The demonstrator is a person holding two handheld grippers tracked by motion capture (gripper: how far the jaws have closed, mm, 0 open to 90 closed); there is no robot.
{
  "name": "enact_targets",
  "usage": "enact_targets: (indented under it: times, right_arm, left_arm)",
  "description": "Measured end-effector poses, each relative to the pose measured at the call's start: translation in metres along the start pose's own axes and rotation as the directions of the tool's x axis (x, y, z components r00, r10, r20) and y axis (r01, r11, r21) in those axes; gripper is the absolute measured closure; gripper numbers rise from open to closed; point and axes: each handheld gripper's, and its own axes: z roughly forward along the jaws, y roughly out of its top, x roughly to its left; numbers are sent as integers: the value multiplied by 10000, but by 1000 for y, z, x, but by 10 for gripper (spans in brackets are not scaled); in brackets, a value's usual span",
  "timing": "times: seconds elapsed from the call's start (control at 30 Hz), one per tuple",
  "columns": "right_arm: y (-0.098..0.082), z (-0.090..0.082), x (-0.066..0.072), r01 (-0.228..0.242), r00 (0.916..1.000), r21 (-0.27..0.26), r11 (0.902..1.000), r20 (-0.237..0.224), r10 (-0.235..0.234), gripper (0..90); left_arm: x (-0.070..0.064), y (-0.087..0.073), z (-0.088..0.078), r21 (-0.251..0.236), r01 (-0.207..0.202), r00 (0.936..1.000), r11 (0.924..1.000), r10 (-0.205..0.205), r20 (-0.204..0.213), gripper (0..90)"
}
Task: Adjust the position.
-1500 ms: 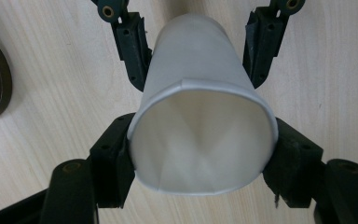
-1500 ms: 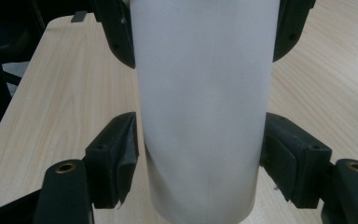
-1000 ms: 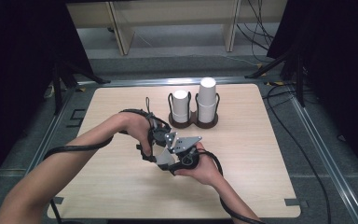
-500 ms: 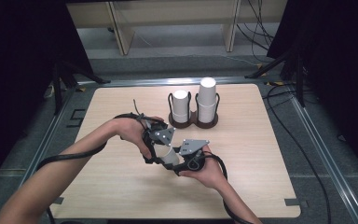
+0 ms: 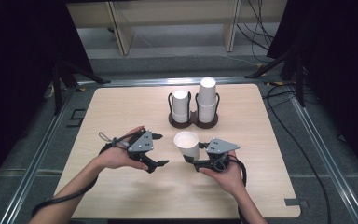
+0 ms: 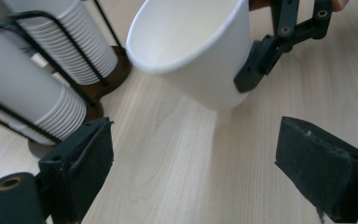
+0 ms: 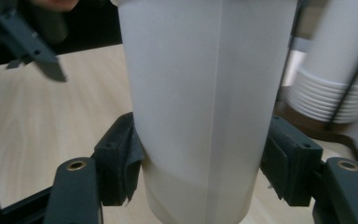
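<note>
Since the earlier frames your two hands have drawn apart: they were bunched together over the middle of the table, and now the left gripper (image 5: 161,150) sits off to the left while the right gripper (image 5: 192,157) keeps the cup (image 5: 187,144) to itself. That reads as a handover or a separation just finished, with the single cup now free of the left side.

You have the cup just in front of the rack (image 5: 193,122), tilted, mouth up and toward the camera, lifted slightly off the table (image 5: 121,107) as far as the high view tells. Your right jaws pinch it low on its wall; the right gripper view shows both pads pressed flat against the cup (image 7: 205,107), one each side, with the seam running down between them.

Your left jaws have just been opening, and nothing lies between them. In the left gripper view the two pads (image 6: 81,163) stand well spread over bare wood, with the cup (image 6: 191,51) ahead of them and the right gripper (image 6: 284,42) clamped to its side.

That view also gives you what the high view flattens: the stacks (image 6: 37,84) in the rack are many nested cups, rims ribbed one above another. From above, you see instead that the right stack (image 5: 207,100) stands taller than the left (image 5: 181,106).

Judging by this, your next concern is placing the cup down upright.
</note>
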Motion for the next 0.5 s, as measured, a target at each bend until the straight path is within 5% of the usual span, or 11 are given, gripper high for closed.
enact_targets:
  times: [0.1, 0.17, 0.2, 0.27, 0.3, 0.33, 0.37, 0.4, 0.43, 0.47, 0.5]
  right_arm:
    - [-3, -10, -6, -197, 9978, -394, 9990, 632, 222, 350]
    - [-4, -16, -7, -487, 9958, -413, 9980, 753, 517, 350]
    - [-5, -16, -8, -673, 9957, -583, 9960, 592, 707, 350]
    - [-5, -20, -10, -376, 9948, -525, 9979, 926, 423, 349]
    - [-6, -22, -10, -356, 9945, -606, 9975, 964, 413, 348]
    - [-6, -23, -7, -848, 9924, -522, 9950, 847, 890, 348]
    - [-6, -24, -8, -513, 9936, -554, 9971, 978, 566, 348]
    - [-6, -24, -8, -488, 9937, -761, 9959, 970, 561, 348]
    - [-6, -26, -8, -434, 9926, -677, 9968, 1105, 507, 348]
    - [-6, -25, -6, -580, 9903, -813, 9950, 1217, 676, 348]
    - [-6, -27, -7, -369, 9917, -842, 9958, 1197, 469, 348]
  left_arm:
    - [-12, -21, -1, -1113, 1389, 9875, 9840, -1460, -592, 110]
    - [-20, -34, -2, -1838, 2218, 9583, 9576, -2489, -1407, 103]
    - [-18, -40, -8, -1889, 1440, 9237, 9714, -2004, -3265, 106]
    - [-10, -48, -15, -1523, 283, 9187, 9879, -857, -3855, 102]
    - [-5, -48, -16, -1489, -851, 9562, 9852, 388, -2900, 102]
    - [0, -50, -17, -1491, -1735, 9535, 9735, 1281, -2727, 104]
    - [-8, -55, -16, -1948, -804, 9566, 9775, 207, -2907, 103]
    - [-35, -59, -9, -3232, 2810, 9019, 9037, -3637, -2329, 106]
    - [-35, -60, -11, -3136, 2950, 8982, 9025, -3739, -2311, 106]
    - [-36, -60, -11, -3444, 3069, 8894, 8872, -3962, -2281, 105]
    - [-36, -60, -13, -3331, 3039, 8886, 8926, -3917, -2388, 105]
